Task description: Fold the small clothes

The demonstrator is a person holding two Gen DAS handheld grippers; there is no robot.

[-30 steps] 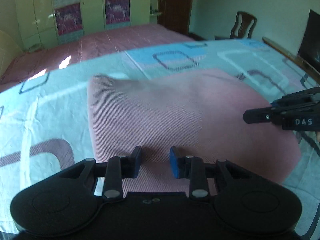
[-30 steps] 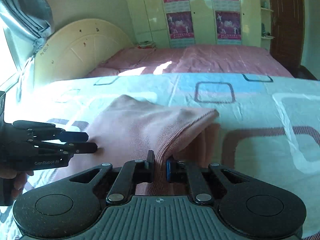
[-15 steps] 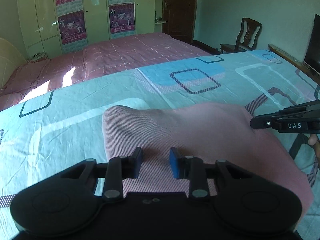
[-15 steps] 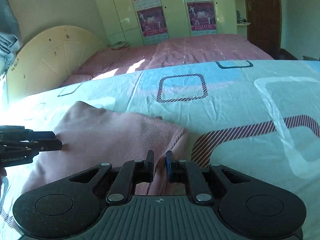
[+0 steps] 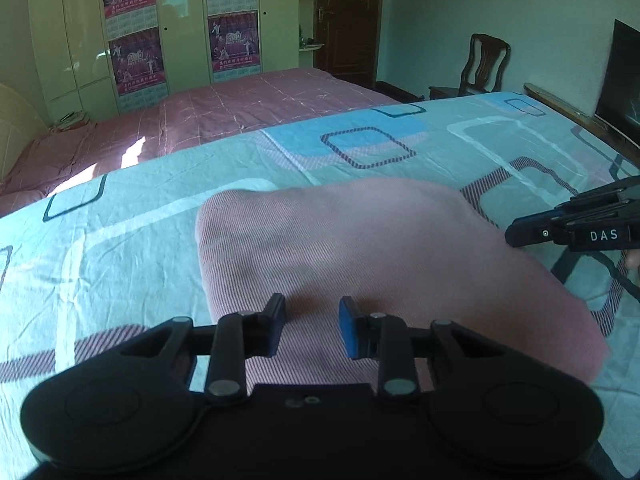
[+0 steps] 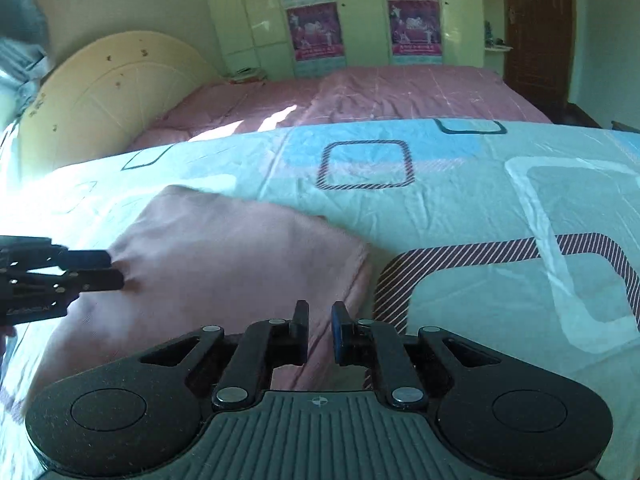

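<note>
A pink ribbed garment (image 5: 360,248) lies spread on the patterned turquoise bed sheet (image 5: 120,248). My left gripper (image 5: 312,322) holds the garment's near edge, with cloth filling the gap between its blue pads. In the right wrist view the left gripper (image 6: 114,270) comes in from the left, and the garment (image 6: 224,256) puckers at its tips. My right gripper (image 6: 320,326) is shut on the garment's near right edge, its pads close together with cloth between them. In the left wrist view the right gripper (image 5: 510,236) sits at the garment's right side.
Beyond the turquoise sheet (image 6: 480,220) lies a pink bedspread (image 5: 248,112), with a cream headboard (image 6: 112,92) at its left. Wardrobe doors with posters (image 5: 180,20) line the far wall. A wooden chair (image 5: 484,64) and a dark screen (image 5: 624,80) stand at the right.
The garment's right edge, raised in a fold a second ago, has come down and lies flatter. Both grippers have shifted with the cloth and kept their hold.
</note>
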